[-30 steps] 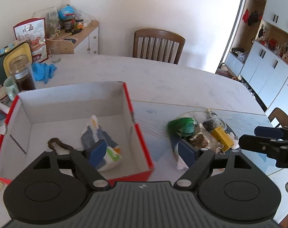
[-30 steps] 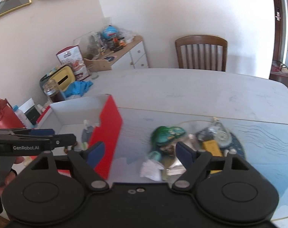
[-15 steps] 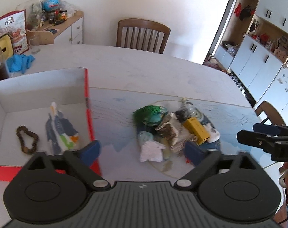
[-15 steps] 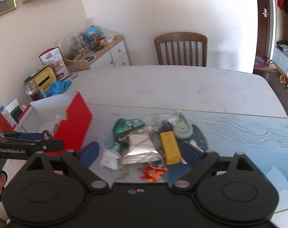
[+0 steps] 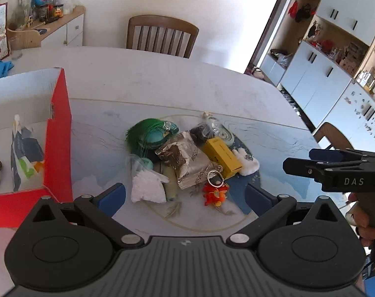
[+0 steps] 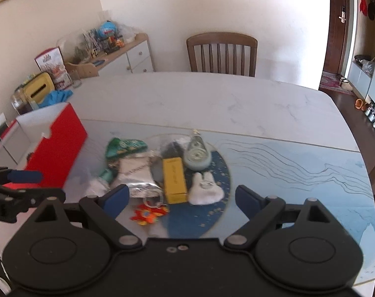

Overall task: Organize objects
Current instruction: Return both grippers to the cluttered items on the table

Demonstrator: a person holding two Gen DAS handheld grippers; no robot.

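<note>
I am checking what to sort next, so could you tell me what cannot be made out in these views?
- Red box interior: cut off by the left wrist view's edge; its wall hides it in the right wrist view.
- Items under the foil packet: covered by the pile.
- Yellow box label: too blurred to read.
</note>
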